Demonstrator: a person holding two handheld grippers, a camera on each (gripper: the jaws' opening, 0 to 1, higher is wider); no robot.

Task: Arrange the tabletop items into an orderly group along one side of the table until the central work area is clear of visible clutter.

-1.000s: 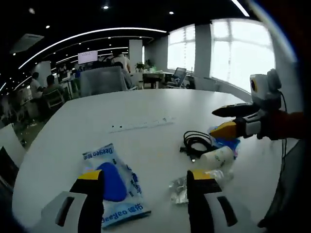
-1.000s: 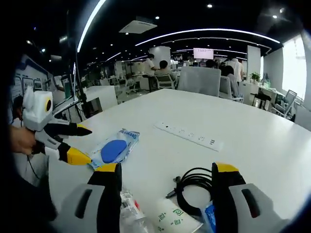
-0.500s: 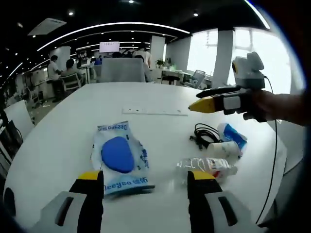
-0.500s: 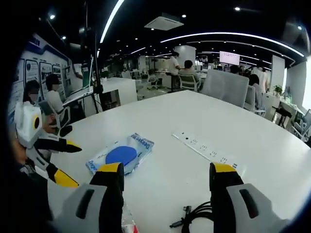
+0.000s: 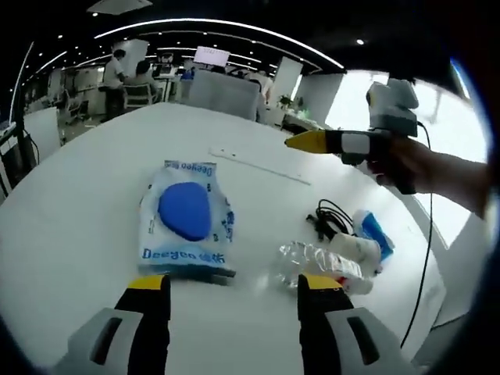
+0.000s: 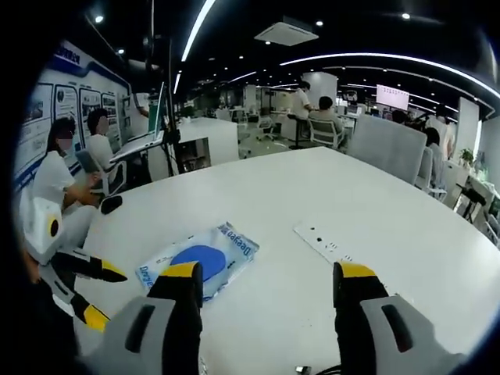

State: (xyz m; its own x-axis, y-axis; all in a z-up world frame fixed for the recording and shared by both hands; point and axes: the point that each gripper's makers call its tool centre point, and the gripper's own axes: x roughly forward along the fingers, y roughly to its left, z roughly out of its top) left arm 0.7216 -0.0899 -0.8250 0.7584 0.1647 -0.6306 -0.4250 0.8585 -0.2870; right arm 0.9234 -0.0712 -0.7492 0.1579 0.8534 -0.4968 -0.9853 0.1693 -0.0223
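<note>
A clear packet with a blue pad (image 5: 185, 219) lies on the white table (image 5: 70, 226) just ahead of my left gripper (image 5: 232, 285), which is open and holds nothing. To its right lie a crushed clear bottle (image 5: 316, 260), a white cup (image 5: 357, 250), a black cable (image 5: 332, 217) and a small blue pack (image 5: 375, 231). A white power strip (image 5: 258, 166) lies farther back. My right gripper (image 6: 267, 273) hovers open above the table, with the blue-pad packet (image 6: 199, 262) and power strip (image 6: 322, 237) ahead of it. In the left gripper view, a hand (image 5: 426, 168) holds the right gripper (image 5: 312, 141) above the cable.
The table is round, and its edge (image 5: 437, 258) runs close behind the cable and the blue pack. Seated people (image 6: 58, 176) and desks (image 6: 199, 133) stand beyond the table's far side. Office chairs (image 5: 223, 90) stand at the far edge.
Both views have shifted with the hands. The right gripper has risen from beside the cable to well above it. The cable and bottle have dropped out of the right gripper view.
</note>
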